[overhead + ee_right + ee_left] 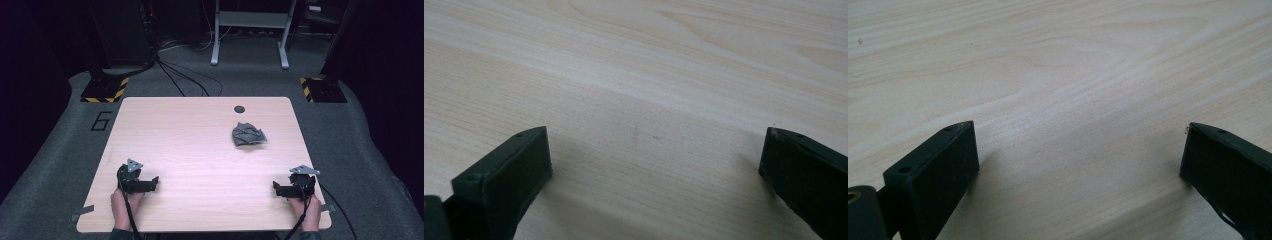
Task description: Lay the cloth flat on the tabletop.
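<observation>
Presently: crumpled grey cloth at table's far right, well apart from both grippers. Judged light, soft, limp; best pinched at a raised fold. Left gripper and right gripper: spread, empty.

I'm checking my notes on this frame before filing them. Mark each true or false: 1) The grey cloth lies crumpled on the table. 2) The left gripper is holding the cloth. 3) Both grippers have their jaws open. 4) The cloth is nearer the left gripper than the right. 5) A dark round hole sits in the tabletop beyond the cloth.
1) True: the grey cloth lies bunched up on the table.
2) False: the left gripper rests near the table's near edge, apart from the cloth, with nothing between its jaws.
3) True: the right gripper also stands open and empty.
4) False: it lies nearer the right gripper.
5) True: the hole is just past the cloth.
</observation>
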The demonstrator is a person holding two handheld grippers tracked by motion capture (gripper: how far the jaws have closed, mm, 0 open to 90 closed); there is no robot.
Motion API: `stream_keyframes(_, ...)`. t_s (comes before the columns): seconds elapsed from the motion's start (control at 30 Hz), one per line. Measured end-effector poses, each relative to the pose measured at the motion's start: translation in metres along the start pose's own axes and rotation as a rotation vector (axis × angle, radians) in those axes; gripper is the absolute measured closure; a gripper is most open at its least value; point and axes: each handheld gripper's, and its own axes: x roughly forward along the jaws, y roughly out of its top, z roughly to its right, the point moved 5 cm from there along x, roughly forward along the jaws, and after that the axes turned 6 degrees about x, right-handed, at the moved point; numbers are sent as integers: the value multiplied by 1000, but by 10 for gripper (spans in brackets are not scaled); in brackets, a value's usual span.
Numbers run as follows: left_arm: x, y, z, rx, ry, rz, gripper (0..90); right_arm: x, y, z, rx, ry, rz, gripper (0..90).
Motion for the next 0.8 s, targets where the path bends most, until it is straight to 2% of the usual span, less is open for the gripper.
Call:
stream_keyframes(0.23,1,1,0,1,2,2,18,1,1,1,-7,1,-3,0)
stream_keyframes(0.3,1,1,0,0,2,2,18,2,2,0,8,1,-9,0)
stream_keyframes(0.37,1,1,0,1,1,0,18,1,3,2,-14,10,-21,0)
stream_keyframes(0.47,1,1,0,1,1,1,18,2,4,2,-13,15,-30,4)
stream_keyframes(0.5,1,1,0,0,2,1,18,1,4,2,-22,22,-33,6)
stream_keyframes(0.63,1,1,0,5,-2,0,16,1,8,1,0,53,-19,6)
stream_keyframes(0.7,1,1,0,5,-2,0,16,1,11,1,-6,59,-30,5)
stream_keyframes(0.8,1,1,1,2,0,2,16,-1,19,-3,-10,94,-16,10)
